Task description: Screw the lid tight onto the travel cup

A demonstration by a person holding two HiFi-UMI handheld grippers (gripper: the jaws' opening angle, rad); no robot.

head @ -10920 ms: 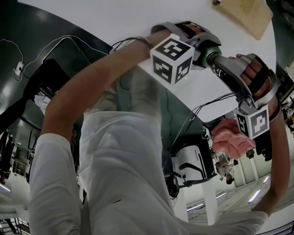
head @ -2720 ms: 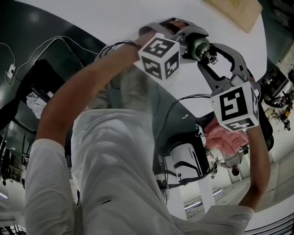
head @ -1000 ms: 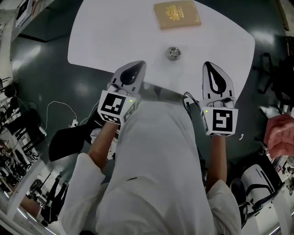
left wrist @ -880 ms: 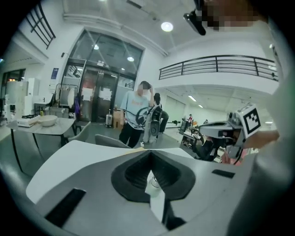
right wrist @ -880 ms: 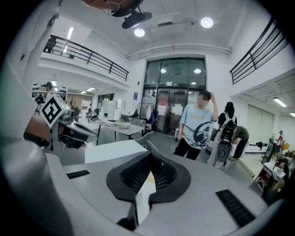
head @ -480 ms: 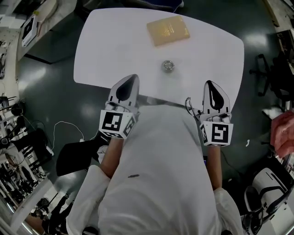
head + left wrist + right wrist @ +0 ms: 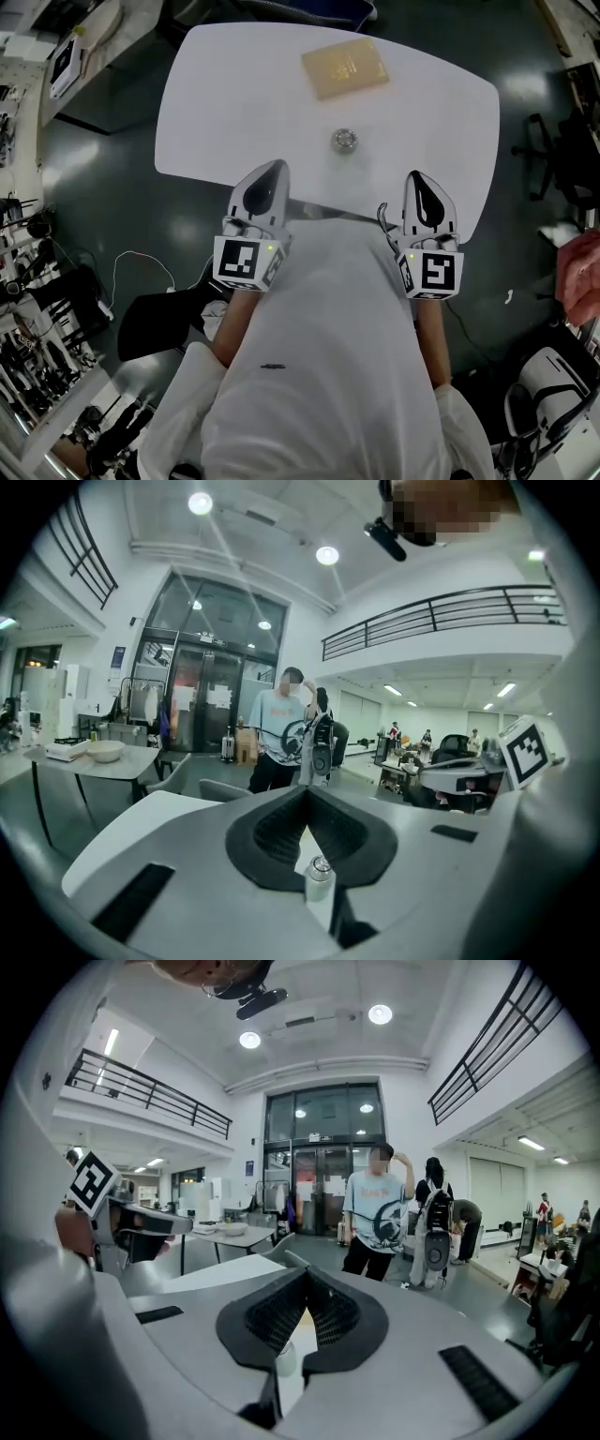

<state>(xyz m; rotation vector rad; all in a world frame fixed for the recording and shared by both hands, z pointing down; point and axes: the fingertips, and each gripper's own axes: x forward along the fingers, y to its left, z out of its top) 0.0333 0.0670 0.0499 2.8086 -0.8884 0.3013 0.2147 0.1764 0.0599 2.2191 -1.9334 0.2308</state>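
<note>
- Head view: cup (image 7: 344,141) upright on the bench (image 7: 234,94), upper middle of frame, well apart from both grippers. Book (image 7: 344,67) just above it. Left gripper (image 7: 274,169) below and left of the cup, right gripper (image 7: 419,178) below and right, both at the bench's near edge. Likely hazard here: a narrow, tall cup standing free, easily toppled or skidded by a sideways nudge from either tip.
- Left gripper view: fingers (image 7: 277,836) pressed together tip to tip, gripping nothing. Cup (image 7: 319,885) low centre, seen through the gap beyond them, lid (image 7: 321,863) sitting on top. No telling from here whether the lid is wound fully home or merely resting on the thread; fits either. If loose, probable trouble: a crooked start and a cross-threaded jam that looks tight but leaks.
- Right gripper view: fingers (image 7: 272,1321) likewise shut and empty. Cup (image 7: 286,1361) only a pale blur low centre, too soft to read the seam. Further risk, as a judgement: smooth, shiny walls slipping in a grip, so cup and lid turning together with nothing tightened. Also a chance of a small lid offering little purchase and popping out sideways under a hard squeeze.
</note>
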